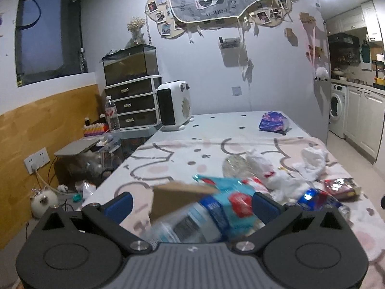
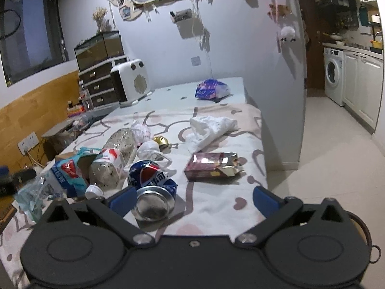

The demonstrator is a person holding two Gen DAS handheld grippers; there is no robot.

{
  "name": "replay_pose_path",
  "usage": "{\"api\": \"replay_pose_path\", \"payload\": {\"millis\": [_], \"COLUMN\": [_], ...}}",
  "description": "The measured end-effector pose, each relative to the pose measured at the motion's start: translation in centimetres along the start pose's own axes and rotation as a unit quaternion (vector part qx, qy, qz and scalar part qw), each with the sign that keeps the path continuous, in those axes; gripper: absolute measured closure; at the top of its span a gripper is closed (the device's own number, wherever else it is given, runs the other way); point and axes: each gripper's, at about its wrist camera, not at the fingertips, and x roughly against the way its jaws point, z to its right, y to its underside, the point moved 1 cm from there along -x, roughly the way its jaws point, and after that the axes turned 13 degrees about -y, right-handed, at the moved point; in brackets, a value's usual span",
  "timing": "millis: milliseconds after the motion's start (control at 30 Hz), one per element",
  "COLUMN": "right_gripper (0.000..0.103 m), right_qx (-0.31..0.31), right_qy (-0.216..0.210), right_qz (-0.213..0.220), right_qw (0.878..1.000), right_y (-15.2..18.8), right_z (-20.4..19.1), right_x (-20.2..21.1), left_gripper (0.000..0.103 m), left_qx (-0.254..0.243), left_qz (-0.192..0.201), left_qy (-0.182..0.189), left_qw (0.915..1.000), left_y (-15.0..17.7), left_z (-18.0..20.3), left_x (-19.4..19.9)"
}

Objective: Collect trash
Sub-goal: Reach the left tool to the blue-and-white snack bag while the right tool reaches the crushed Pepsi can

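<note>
Cartoon-print cloth covers the counter (image 2: 216, 200), strewn with trash: one crushed Pepsi can (image 2: 151, 180), two clear bottles, one torn carton (image 2: 211, 166), crumpled tissues (image 2: 209, 127). Left claw (image 1: 190, 204) is spread wide around a blurred bottle (image 1: 192, 221); right claw (image 2: 192, 197) gapes wide, can at its ten o'clock.

Black tongs (image 2: 192, 198), blue pads (image 2: 121, 198), silver screws, grey ribbed base.

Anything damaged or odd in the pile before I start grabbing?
Yes: the Pepsi can is crushed and lies on its side, the maroon carton is torn open at one end, and the clear bottle lies toppled.
</note>
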Motion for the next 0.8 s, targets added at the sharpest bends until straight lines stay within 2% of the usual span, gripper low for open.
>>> {"api": "replay_pose_path", "payload": {"millis": [200, 300, 433, 500, 567, 667, 733, 800], "right_gripper": [0.0, 0.0, 0.0, 0.0, 0.0, 0.0, 0.001, 0.004], "right_qx": [-0.013, -0.02, -0.035, -0.043, -0.059, -0.089, -0.11, -0.129], "right_qy": [0.007, -0.009, -0.027, -0.03, -0.031, -0.033, -0.034, -0.04], "right_qz": [-0.011, -0.019, -0.018, -0.021, -0.026, -0.027, -0.021, -0.016], "right_qw": [1.0, 1.0, 0.999, 0.998, 0.997, 0.995, 0.993, 0.991], "right_y": [0.0, -0.1, -0.2, -0.2, -0.2, 0.2, 0.6, 1.0], "right_z": [0.2, 0.6, 1.1, 1.3, 1.5, 1.5, 1.4, 1.2], "right_x": [-2.8, -3.8, -4.7, -5.3, -6.1, -7.0, -7.4, -7.9], "left_gripper": [0.0, 0.0, 0.0, 0.0, 0.0, 0.003, 0.008, 0.019], "left_qx": [-0.028, -0.046, -0.067, -0.096, -0.128, -0.147, -0.144, -0.135], "left_qz": [-0.059, -0.08, -0.126, -0.151, -0.153, -0.151, -0.149, -0.15], "left_qy": [0.062, 0.079, 0.112, 0.108, 0.096, 0.078, 0.074, 0.074], "left_qw": [0.9959, 0.9926, 0.9834, 0.9778, 0.9752, 0.9745, 0.9754, 0.9766], "left_y": [-0.6, 0.8, 3.2, 4.5, 5.8, 6.8, 6.7, 6.6], "left_z": [-2.6, -3.8, -4.6, -4.0, -3.1, -2.4, -2.2, -2.0], "left_x": [-5.1, -6.7, -7.8, -7.8, -7.3, -6.8, -6.5, -6.2]}}
